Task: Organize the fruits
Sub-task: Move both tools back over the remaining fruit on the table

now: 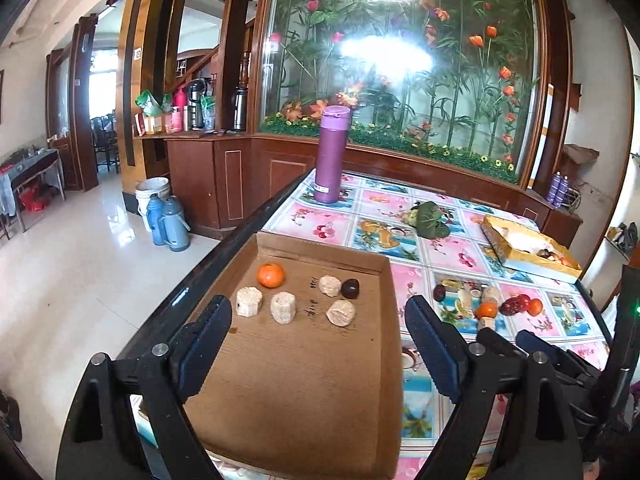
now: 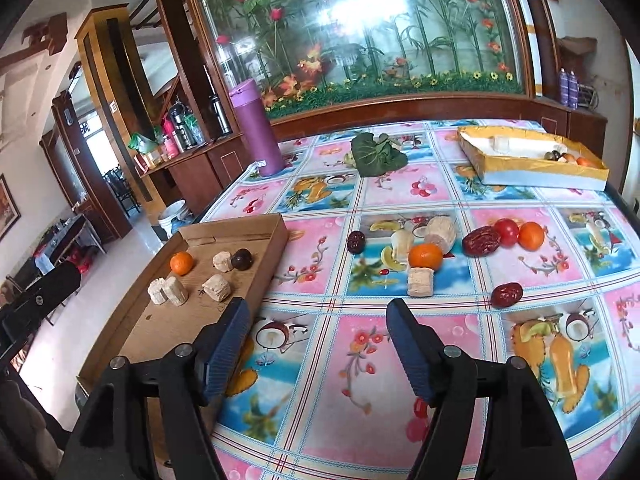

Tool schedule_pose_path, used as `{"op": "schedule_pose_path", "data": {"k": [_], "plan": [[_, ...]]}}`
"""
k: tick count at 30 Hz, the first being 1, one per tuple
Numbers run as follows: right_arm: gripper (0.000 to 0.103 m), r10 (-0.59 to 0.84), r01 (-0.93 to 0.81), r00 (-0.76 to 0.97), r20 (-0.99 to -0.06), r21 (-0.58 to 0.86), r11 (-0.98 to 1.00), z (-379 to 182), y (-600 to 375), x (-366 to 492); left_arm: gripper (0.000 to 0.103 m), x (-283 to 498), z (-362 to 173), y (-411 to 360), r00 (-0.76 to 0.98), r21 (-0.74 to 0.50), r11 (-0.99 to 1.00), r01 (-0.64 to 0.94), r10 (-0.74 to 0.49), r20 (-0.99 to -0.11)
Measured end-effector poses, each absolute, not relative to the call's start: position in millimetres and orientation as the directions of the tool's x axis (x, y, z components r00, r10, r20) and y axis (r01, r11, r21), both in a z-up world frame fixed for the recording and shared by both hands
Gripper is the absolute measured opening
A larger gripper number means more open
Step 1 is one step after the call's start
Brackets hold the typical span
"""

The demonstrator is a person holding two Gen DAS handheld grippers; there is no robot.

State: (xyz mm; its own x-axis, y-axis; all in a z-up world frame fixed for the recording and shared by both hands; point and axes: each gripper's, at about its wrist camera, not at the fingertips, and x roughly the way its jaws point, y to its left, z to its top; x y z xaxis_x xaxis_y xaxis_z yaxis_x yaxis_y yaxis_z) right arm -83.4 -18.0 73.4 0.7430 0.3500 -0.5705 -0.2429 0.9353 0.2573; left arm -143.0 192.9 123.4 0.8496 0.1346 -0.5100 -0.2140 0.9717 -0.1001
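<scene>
Fruit-patterned tablecloth point(image 2: 400, 200) covers the table before a glass wall of fake flowers, with a purple flask point(image 2: 258, 128) and a yellow-rimmed box point(image 2: 532, 170) toward the far side. Cardboard tray point(image 1: 304, 380) at the left edge holds one orange point(image 1: 271, 275), a dark round fruit point(image 1: 349, 288) and four pale cut chunks; more oranges, red dates, a tomato point(image 2: 506, 231) and pale chunks lie loose on the cloth to its right. Left gripper point(image 1: 316, 336) hangs over the tray and right gripper point(image 2: 318, 332) over the cloth beside it, both with jaws apart and nothing between them.
</scene>
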Motion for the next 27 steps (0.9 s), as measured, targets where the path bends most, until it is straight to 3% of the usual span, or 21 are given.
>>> {"op": "schedule_pose_path", "data": {"k": [17, 27], "plan": [[0.077, 0.315, -0.227, 0.754, -0.576, 0.222, 0.948, 67, -11, -83, 0.088, -143, 118, 193, 0.836, -0.108, 0.969, -0.223, 0.133, -0.532], [0.077, 0.312, -0.164, 0.755, -0.576, 0.294, 0.942, 74, -51, -69, 0.088, -137, 114, 185, 0.813, -0.112, 0.971, -0.212, 0.112, -0.571]]}}
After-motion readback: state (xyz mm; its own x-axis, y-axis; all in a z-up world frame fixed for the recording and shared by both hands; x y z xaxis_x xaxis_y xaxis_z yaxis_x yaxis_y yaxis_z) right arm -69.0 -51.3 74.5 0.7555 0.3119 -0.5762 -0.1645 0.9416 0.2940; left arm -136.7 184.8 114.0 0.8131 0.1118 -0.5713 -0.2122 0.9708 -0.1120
